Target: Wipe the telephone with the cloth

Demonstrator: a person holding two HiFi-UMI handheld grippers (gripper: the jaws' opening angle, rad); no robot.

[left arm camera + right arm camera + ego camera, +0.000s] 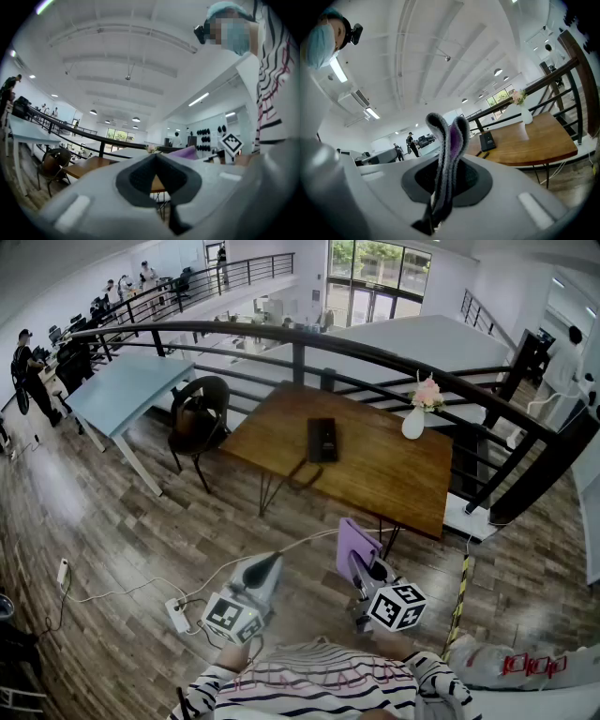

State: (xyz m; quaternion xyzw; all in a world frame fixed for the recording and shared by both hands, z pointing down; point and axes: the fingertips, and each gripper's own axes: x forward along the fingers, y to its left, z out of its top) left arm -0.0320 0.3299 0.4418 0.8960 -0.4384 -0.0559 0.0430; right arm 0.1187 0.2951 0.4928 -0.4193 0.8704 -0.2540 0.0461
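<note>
Telephone [322,440] lies on table [403,484], well beyond right tool [360,565] clamping cloth [353,540].

Three views, all toward the table [375,470]

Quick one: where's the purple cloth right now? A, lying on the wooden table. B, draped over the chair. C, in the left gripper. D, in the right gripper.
D: the right gripper view shows the right gripper clamped on the folded purple cloth, while the left gripper has its jaws together with nothing between them.
</note>
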